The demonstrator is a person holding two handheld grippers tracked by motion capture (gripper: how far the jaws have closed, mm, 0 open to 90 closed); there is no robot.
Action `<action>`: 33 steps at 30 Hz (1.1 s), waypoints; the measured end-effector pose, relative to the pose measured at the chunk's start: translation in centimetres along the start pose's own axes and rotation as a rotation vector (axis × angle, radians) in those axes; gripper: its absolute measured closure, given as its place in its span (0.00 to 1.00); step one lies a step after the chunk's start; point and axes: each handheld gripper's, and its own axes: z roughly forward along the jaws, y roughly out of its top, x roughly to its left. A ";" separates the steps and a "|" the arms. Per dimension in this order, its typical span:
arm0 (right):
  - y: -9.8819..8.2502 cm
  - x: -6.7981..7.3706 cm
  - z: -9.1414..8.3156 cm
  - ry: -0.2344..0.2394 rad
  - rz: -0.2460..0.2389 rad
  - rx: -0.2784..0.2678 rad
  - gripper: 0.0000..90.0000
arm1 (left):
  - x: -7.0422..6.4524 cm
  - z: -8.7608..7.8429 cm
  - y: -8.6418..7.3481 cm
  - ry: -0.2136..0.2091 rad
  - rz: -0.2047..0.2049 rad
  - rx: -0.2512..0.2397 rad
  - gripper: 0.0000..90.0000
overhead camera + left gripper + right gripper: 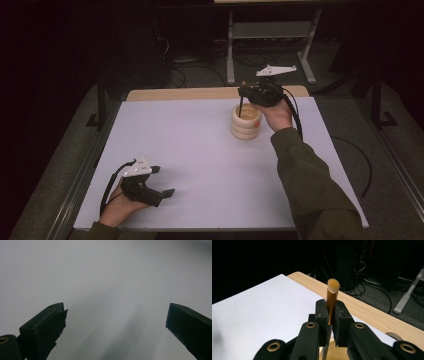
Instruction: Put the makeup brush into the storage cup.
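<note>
Fingers (322,312) of right gripper (331,315) clamp a brown stick (332,302); high view adds wooden rings (246,122), left gripper (162,181) open.

High view looks down on the white board (200,165); both gripper views skim it close.

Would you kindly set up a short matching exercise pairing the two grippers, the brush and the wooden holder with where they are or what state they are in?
Things:
1. left gripper
2. right gripper
3. makeup brush
4. wooden ring holder

States:
A. standing on the white board toward its far side, beneath the held brush
B. jaws wide apart with nothing between them, low at the board's near left corner
C. clamped upright between two jaws, bristles on top
D. jaws shut on a slim gold handle

Pairs: 1-B, 2-D, 3-C, 4-A
</note>
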 end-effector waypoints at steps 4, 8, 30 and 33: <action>-0.1 0.1 0.3 -0.003 -0.003 0.010 0.92 | 0.0 0.1 0.0 -0.001 0.004 0.004 0.02; -0.3 0.1 0.5 -0.004 -0.003 0.016 0.92 | 0.0 0.1 0.0 -0.004 0.008 0.006 0.02; -1.5 -0.6 1.5 -0.002 0.023 0.058 0.88 | 0.1 0.1 0.0 -0.005 0.011 0.009 0.02; -1.6 -0.7 1.6 0.007 0.032 0.060 0.80 | 0.1 0.1 -0.1 -0.004 0.013 0.006 0.02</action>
